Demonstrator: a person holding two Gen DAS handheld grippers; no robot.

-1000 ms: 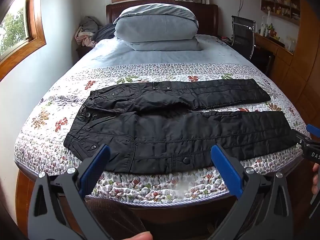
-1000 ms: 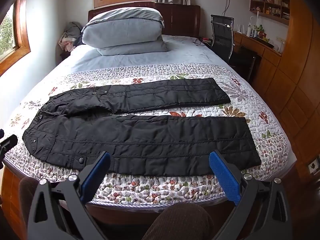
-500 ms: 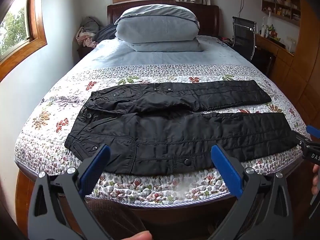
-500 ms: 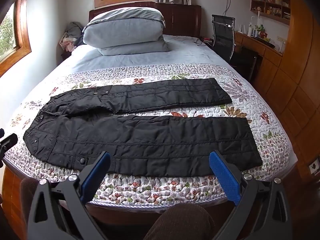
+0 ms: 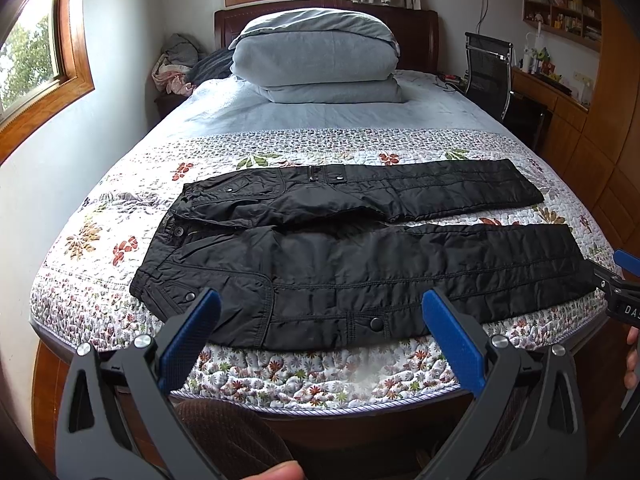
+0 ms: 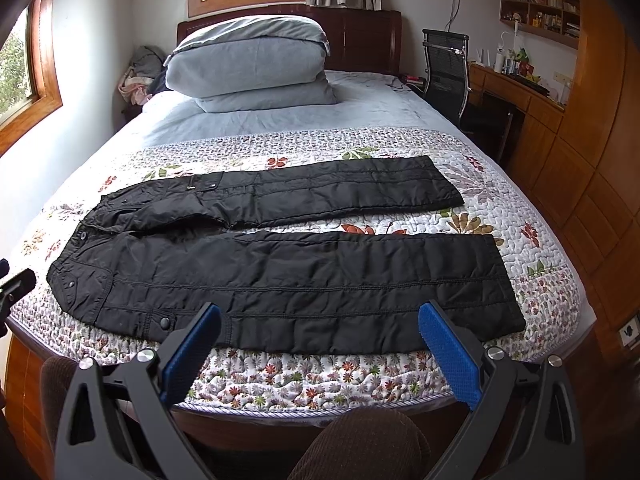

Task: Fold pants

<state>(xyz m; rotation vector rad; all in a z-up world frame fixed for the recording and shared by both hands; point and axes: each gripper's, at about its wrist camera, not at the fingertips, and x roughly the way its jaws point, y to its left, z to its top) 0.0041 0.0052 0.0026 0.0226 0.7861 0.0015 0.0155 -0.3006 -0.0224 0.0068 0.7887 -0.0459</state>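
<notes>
Black padded pants (image 5: 360, 252) (image 6: 280, 264) lie flat across the floral quilt, waist to the left, both legs stretched right and spread apart. The far leg's upper part is rumpled near the waist. My left gripper (image 5: 320, 336) hovers open in front of the bed's near edge, below the hip and thigh of the near leg, holding nothing. My right gripper (image 6: 320, 344) is open too, in front of the near leg's lower half, empty. The right gripper's tip shows at the right edge of the left wrist view (image 5: 624, 300).
The bed (image 6: 360, 380) has a wooden frame and a floral quilt. Folded grey bedding (image 5: 316, 60) is stacked near the headboard. A black office chair (image 6: 446, 72) and wooden desk (image 6: 520, 96) stand right of the bed. Brown-trousered knees (image 6: 360, 444) are below the grippers.
Both views have shifted very slightly; the pants sit a touch lower in frame. The pants have not moved and both grippers stay open.
</notes>
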